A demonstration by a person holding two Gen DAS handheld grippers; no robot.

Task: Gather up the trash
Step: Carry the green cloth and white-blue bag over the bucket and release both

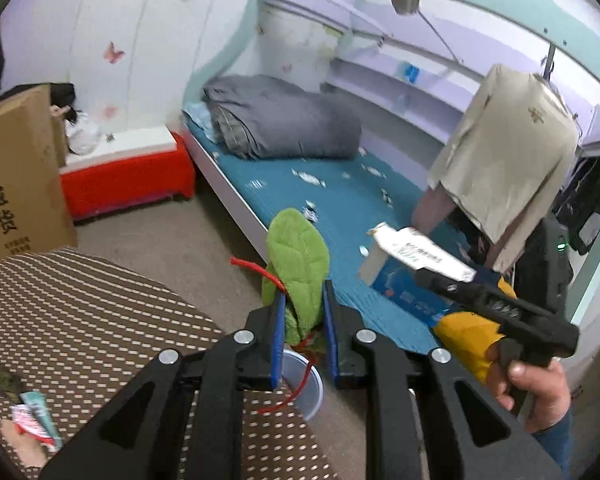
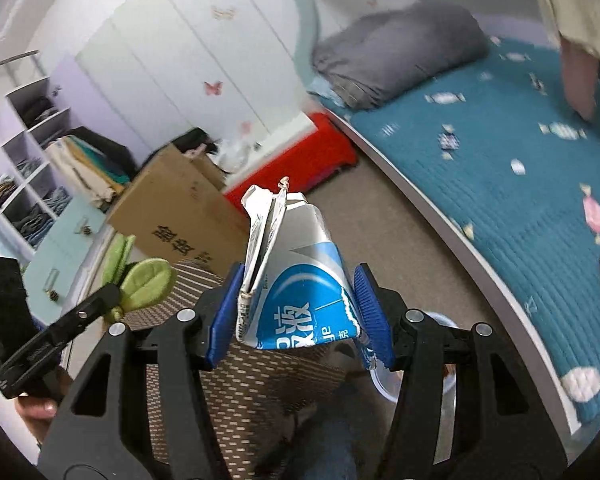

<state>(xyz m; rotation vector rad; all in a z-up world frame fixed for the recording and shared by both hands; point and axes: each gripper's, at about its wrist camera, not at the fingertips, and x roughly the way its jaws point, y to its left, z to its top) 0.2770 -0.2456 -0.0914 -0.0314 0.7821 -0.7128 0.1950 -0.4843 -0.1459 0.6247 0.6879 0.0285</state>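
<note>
The clear plastic cup [image 1: 306, 384] sits mostly behind the left gripper [image 1: 304, 320], only its rim and one side showing. The wrappers [image 1: 28, 412] on the patterned table [image 1: 80, 300] are too blurred to read. The hanging shirt [image 2: 572, 8] (and the sleeve under it) is smeared and cut off at the edge.

Black Chinese characters mark the cardboard box [image 1: 20, 184]; white ones, partly hidden, mark the blue carton [image 2: 300, 300].

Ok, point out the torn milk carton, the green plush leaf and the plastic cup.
torn milk carton [image 2: 300, 300], right wrist view, blue printed face.
green plush leaf [image 1: 298, 256], left wrist view, middle of leaf.
plastic cup [image 1: 306, 394], left wrist view, inner wall below fingers.
</note>
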